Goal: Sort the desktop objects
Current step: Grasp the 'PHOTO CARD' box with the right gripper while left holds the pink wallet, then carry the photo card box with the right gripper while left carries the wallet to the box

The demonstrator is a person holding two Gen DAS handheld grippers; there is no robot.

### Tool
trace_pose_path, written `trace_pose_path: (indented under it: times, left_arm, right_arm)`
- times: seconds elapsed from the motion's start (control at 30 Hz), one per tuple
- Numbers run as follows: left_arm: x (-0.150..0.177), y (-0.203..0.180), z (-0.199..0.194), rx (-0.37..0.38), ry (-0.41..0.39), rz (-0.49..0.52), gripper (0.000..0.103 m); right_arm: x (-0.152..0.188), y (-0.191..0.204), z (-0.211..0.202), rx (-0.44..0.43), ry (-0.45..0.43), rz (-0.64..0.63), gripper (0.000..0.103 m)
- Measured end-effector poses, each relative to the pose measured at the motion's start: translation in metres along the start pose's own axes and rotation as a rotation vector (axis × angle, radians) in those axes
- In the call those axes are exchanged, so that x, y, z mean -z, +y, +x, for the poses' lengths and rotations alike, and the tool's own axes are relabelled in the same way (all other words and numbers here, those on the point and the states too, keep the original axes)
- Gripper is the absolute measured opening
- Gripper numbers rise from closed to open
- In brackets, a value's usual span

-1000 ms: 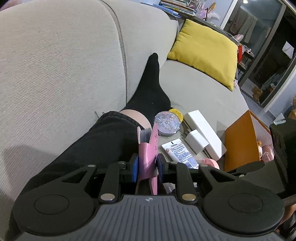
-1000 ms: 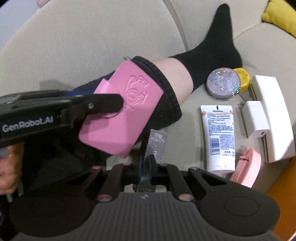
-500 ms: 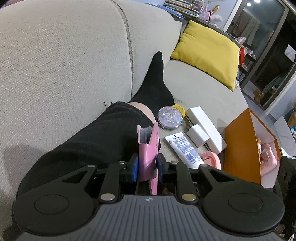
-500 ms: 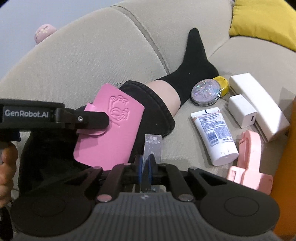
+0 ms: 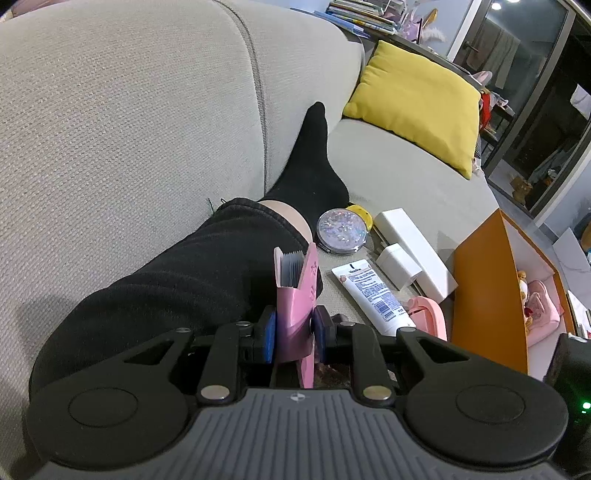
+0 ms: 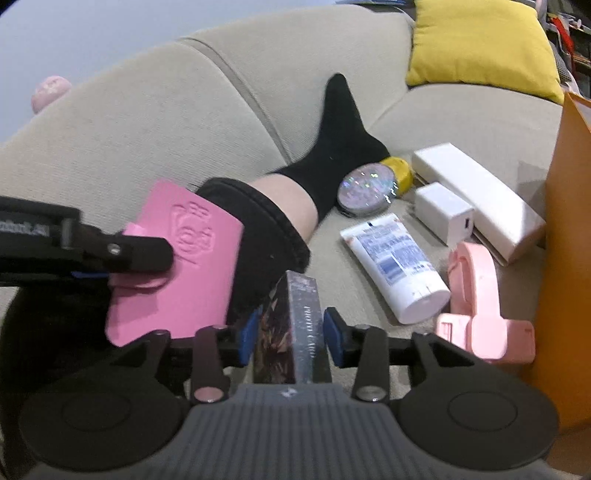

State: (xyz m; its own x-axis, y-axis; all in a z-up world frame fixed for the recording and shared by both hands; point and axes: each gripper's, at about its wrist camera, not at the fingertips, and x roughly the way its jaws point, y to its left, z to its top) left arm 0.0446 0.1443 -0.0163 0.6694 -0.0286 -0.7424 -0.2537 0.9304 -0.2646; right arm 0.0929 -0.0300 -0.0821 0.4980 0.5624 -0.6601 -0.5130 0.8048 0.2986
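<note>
- Beige woven fabric covers the sofa (image 5: 129, 110), whose back and seat fill most of both views and serve as the work surface.
- Glass doors (image 5: 535, 92) and a shelf of stacked books (image 5: 354, 14) stand behind the sofa in the dim room.
- A person's leg in black trousers and a black sock (image 5: 310, 162) lies along the seat.
- A yellow cushion (image 5: 417, 99) leans at the far end of the sofa.
- An orange box (image 5: 484, 291) stands open at the seat's right edge, with pink items inside.
- A long white box (image 6: 480, 199) lies beside it, a white charger block (image 6: 443, 212) touching its near side.
- A white lotion tube (image 6: 395, 266) lies between the charger and the leg.
- A pink plastic clip-like item (image 6: 480, 306) sits just beside the tube's cap end.
- A round glittery compact (image 6: 365, 190) rests against the sock, a small yellow object (image 6: 400, 171) behind it.
- The left gripper (image 5: 293, 332) is clamped on a pink card holder (image 5: 295, 295), held upright above the leg with grey card edges showing at its top.
- The right gripper (image 6: 291, 334) has its blue pads (image 6: 334, 338) spread; a dark printed card box (image 6: 291, 328) sits between them, with a gap at the right pad.
</note>
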Motion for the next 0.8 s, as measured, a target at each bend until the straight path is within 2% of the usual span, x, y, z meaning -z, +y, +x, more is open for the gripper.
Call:
trace_pose_path:
  times: [0.1,0.17,0.3,0.53,0.7,0.73,0.8]
  left_arm:
    - [0.000,0.000,0.000,0.000,0.001,0.002,0.024]
    - [0.000,0.000,0.000,-0.001,0.001,0.003,0.024]
    - [0.002,-0.004,0.003,-0.018,0.007,0.030,0.024]
    - [0.003,-0.004,0.004,-0.019,0.013,0.037,0.024]
    - [0.003,-0.005,0.003,-0.026,0.016,0.045,0.024]
    - [0.004,-0.005,0.004,-0.029,0.017,0.052,0.024]
    - [0.006,-0.008,0.004,-0.051,0.011,0.085,0.024]
  right_arm:
    - [-0.002,-0.012,0.002,-0.052,0.023,0.079,0.041]
    - [-0.003,-0.019,-0.001,-0.089,0.024,0.121,0.035]
    - [-0.004,-0.026,-0.004,-0.178,0.032,0.199,0.031]
    - [-0.004,-0.037,0.004,-0.271,0.059,0.370,0.032]
    - [-0.005,-0.021,-0.001,-0.206,0.046,0.288,0.034]
    - [-0.004,-0.021,0.000,-0.236,0.045,0.304,0.039]
    - [0.000,-0.030,0.002,-0.298,0.049,0.388,0.039]
